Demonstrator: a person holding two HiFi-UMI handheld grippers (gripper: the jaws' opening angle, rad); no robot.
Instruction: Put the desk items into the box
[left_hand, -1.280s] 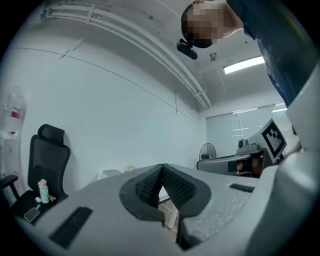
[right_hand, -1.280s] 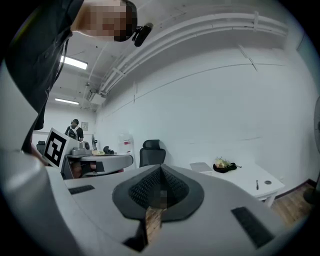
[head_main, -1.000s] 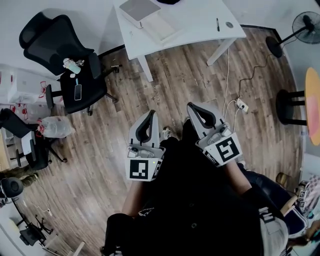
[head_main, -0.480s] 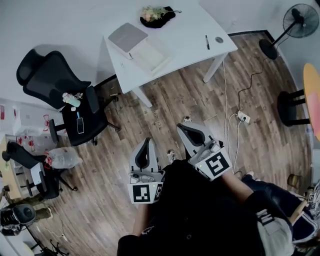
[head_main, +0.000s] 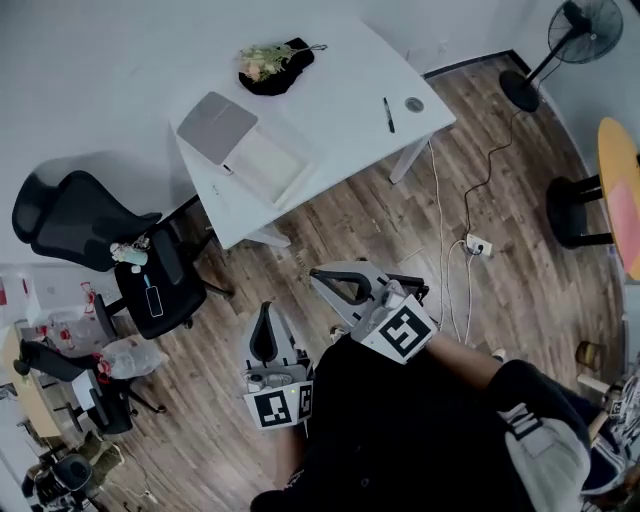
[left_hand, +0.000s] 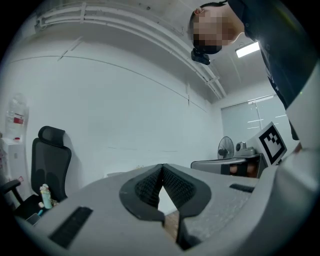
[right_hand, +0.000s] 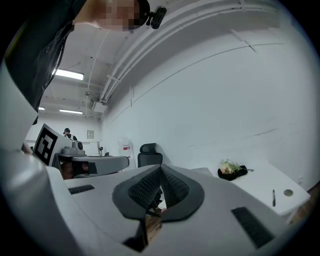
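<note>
A white desk (head_main: 340, 90) stands across the wood floor, well ahead of both grippers. On it lie a flat grey box (head_main: 217, 127) with a white open tray (head_main: 266, 166) beside it, a black pouch with flowers (head_main: 273, 66), a pen (head_main: 387, 115) and a small round disc (head_main: 414, 104). My left gripper (head_main: 262, 312) is shut and empty, held low in front of the person. My right gripper (head_main: 320, 277) is also shut and empty, pointing left. In the right gripper view, the flowers (right_hand: 231, 169), pen (right_hand: 273, 197) and disc (right_hand: 288, 192) show on the desk past the gripper (right_hand: 160, 169). The left gripper (left_hand: 161, 165) faces a white wall.
A black office chair (head_main: 150, 290) with a phone and bottle on its seat stands left of the desk; another chair (head_main: 60, 225) is behind it. A power strip and cables (head_main: 474, 245) lie on the floor at right, near a fan (head_main: 560, 45) and a stool (head_main: 580, 210).
The head view has swung, so the desk sits lower and fuller in frame. Both grippers have dropped in the frame, and the right one has turned leftward. Both stay shut.
</note>
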